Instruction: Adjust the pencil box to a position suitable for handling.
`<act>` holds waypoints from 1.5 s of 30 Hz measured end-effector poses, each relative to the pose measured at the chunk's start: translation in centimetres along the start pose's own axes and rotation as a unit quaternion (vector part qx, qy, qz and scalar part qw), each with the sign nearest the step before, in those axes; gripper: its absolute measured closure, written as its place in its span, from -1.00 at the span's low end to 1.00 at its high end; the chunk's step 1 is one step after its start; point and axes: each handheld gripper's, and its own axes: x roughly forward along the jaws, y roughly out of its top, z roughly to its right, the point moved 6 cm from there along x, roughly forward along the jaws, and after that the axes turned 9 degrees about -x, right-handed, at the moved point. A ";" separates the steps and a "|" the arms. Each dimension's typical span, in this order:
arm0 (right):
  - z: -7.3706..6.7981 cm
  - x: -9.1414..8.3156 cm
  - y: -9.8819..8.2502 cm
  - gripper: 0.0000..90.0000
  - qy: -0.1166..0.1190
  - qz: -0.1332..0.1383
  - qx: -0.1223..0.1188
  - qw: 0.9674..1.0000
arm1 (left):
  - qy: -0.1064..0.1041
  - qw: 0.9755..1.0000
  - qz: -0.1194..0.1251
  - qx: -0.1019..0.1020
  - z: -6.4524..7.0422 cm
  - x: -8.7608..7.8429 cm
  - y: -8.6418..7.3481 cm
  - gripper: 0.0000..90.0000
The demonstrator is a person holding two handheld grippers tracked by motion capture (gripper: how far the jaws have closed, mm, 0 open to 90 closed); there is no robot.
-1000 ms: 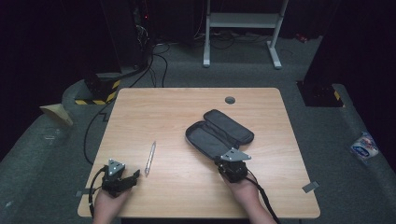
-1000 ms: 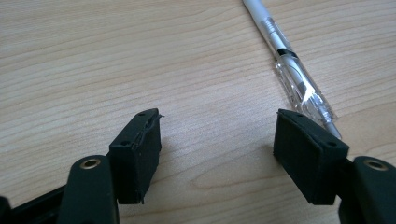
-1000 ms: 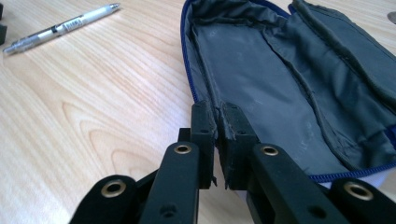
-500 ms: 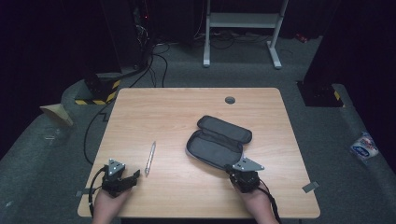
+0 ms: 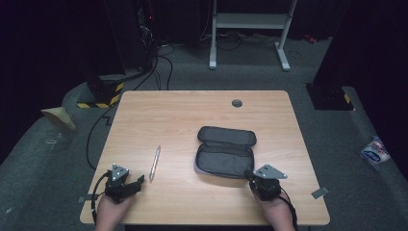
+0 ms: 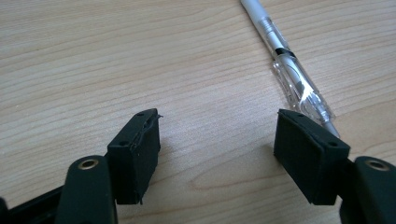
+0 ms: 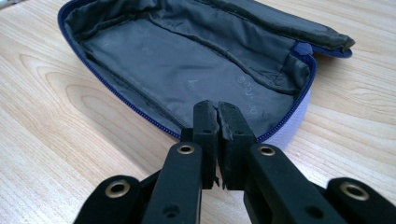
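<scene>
An open dark grey pencil case (image 5: 225, 154) with a blue zipper lies at the table's centre right, and its lining (image 7: 187, 60) faces up with nothing in it. My right gripper (image 5: 250, 174) is at the case's near right rim, and its jaws (image 7: 217, 109) are shut on that rim. A silver and clear pen (image 5: 154, 163) lies left of the case. My left gripper (image 5: 137, 182) rests near the front left edge, just short of the pen's near end. Its jaws (image 6: 217, 126) are open over bare wood, and the pen (image 6: 292, 77) lies just beyond the right jaw.
The wooden table (image 5: 168, 110) has a round grommet (image 5: 236, 103) near its far edge. Cables, a white desk frame (image 5: 250, 21) and dark equipment stand on the carpet behind. A white packet (image 5: 375, 150) lies on the floor at right.
The right gripper has pulled back toward the front edge with the case's rim, dragging and turning the case from slanted to nearly square with the table. The left gripper and the pen have stayed put.
</scene>
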 end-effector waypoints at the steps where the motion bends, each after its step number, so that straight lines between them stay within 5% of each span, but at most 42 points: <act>1: 0.1 0.0 0.0 0.89 0.000 0.000 0.001 1.000 | 0.000 1.000 0.000 0.000 0.0 0.0 0.0 -0.30; 5: 0.3 -0.4 0.7 0.66 0.003 0.030 0.003 1.000 | -0.001 1.000 0.000 0.000 0.0 0.0 0.0 -0.30; 10: 2.3 0.0 1.7 0.41 -0.043 0.051 0.037 0.997 | -0.001 1.000 0.000 0.000 0.0 0.0 0.0 -0.30; 19: 4.0 2.1 0.2 0.35 -0.050 0.002 0.083 0.995 | 0.000 1.000 0.000 0.001 0.0 0.0 0.0 -0.30; 23: 4.0 2.4 -0.2 0.54 -0.042 -0.008 0.089 0.995 | 0.000 1.000 0.001 0.001 0.0 0.0 0.0 -0.30; 28: 3.6 2.5 -0.4 0.69 -0.038 -0.011 0.082 0.996 | 0.000 1.000 0.000 0.001 0.0 0.0 0.0 -0.30; 45: 0.9 2.6 0.2 0.73 -0.015 -0.006 0.042 0.999 | -0.002 1.000 0.000 0.001 0.0 0.0 0.0 -0.30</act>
